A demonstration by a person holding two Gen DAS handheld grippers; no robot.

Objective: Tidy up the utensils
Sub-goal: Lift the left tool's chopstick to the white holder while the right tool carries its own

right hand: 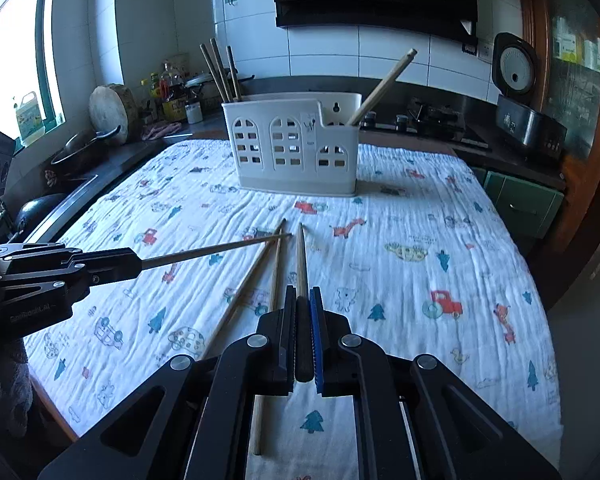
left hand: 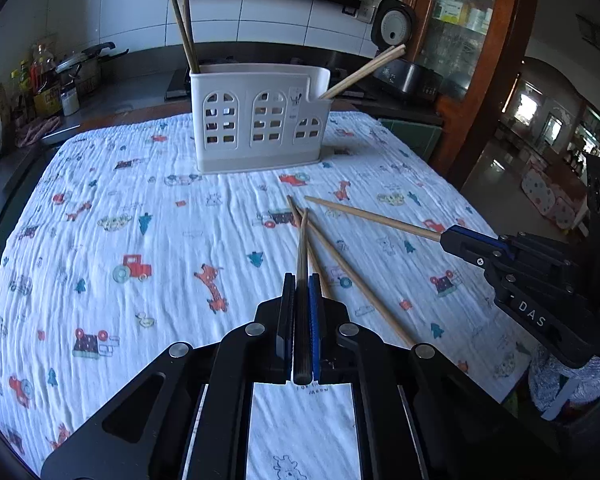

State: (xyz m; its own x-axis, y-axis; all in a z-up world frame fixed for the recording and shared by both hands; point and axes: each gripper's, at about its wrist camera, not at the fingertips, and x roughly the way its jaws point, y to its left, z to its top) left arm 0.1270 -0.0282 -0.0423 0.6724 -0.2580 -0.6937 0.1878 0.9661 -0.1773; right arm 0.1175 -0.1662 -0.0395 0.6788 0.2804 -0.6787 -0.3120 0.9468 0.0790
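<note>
At lower centre of each wrist view, the left gripper (left hand: 302,280) and right gripper (right hand: 302,292) each clench one wooden chopstick (left hand: 302,240) by its thick end, tips raised over the printed cloth (left hand: 140,220); two more chopsticks (right hand: 274,276) lie below, the white utensil caddy (left hand: 256,120) beyond. Light, stiff and smooth, the sticks seem best pinched near the butt
</note>
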